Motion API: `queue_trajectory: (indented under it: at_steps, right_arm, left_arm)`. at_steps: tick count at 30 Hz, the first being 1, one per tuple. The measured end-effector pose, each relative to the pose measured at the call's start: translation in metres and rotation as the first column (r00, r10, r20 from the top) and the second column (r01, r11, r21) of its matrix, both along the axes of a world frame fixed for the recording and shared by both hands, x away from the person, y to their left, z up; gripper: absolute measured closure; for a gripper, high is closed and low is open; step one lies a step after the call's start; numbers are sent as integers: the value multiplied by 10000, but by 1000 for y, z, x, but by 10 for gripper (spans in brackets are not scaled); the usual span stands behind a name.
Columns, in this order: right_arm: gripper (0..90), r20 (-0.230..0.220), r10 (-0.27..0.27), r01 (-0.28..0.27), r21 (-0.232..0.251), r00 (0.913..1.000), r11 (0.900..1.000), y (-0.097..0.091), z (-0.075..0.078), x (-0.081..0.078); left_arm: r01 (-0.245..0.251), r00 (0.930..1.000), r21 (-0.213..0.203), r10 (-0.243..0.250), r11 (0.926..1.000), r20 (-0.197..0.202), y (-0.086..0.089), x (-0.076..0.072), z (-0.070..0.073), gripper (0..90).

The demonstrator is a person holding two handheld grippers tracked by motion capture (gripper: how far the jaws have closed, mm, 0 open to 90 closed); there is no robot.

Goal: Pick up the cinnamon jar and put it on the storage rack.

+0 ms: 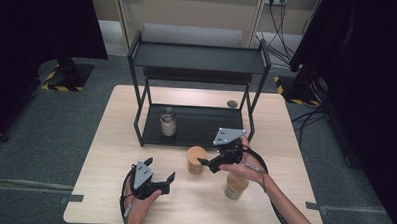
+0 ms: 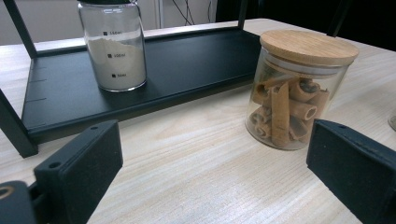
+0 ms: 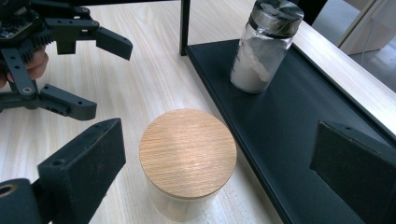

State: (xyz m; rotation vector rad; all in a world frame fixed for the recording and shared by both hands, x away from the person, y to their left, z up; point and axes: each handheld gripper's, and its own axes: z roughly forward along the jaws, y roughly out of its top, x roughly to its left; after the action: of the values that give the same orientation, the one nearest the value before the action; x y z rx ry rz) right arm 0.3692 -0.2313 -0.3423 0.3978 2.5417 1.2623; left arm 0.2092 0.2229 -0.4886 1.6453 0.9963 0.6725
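A glass jar with a wooden lid (image 1: 196, 159) stands on the table just in front of the black rack. In the left gripper view this jar (image 2: 299, 93) holds brown rolled sticks. My right gripper (image 1: 207, 164) hovers at the jar, open; in its own view the right gripper (image 3: 217, 177) has its jaws wide to either side of the lid (image 3: 187, 151), not touching it. My left gripper (image 1: 159, 169) is open near the table's front edge, empty, and its own view (image 2: 215, 163) shows bare wood between the jaws.
A two-level black rack (image 1: 196, 127) stands at the back of the table. On its lower shelf is a glass jar of white powder (image 1: 168, 123). Another wood-lidded jar (image 1: 235, 186) stands under the right hand. A small dark disc (image 1: 232, 103) lies behind the rack.
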Motion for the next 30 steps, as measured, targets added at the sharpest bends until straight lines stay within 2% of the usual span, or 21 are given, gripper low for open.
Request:
queue_trajectory:
  at_steps: [8, 17, 30]
  right_arm:
    - [41, -85, 138, -140, -297, 9999, 9995, 6, 2, 4]
    - [44, -167, 427, -440, -865, 9989, 9953, 18, 1, 9]
    - [46, -434, 651, -698, -1180, 9969, 9906, 30, 1, 18]
  left_arm:
    - [0, 10000, -1, 0, 10000, -2, 0, 0, 0, 31]
    - [8, 10000, -7, -8, 10000, -8, 0, 0, 0, 31]
    - [16, 10000, -8, -16, 10000, 7, 0, 0, 0, 31]
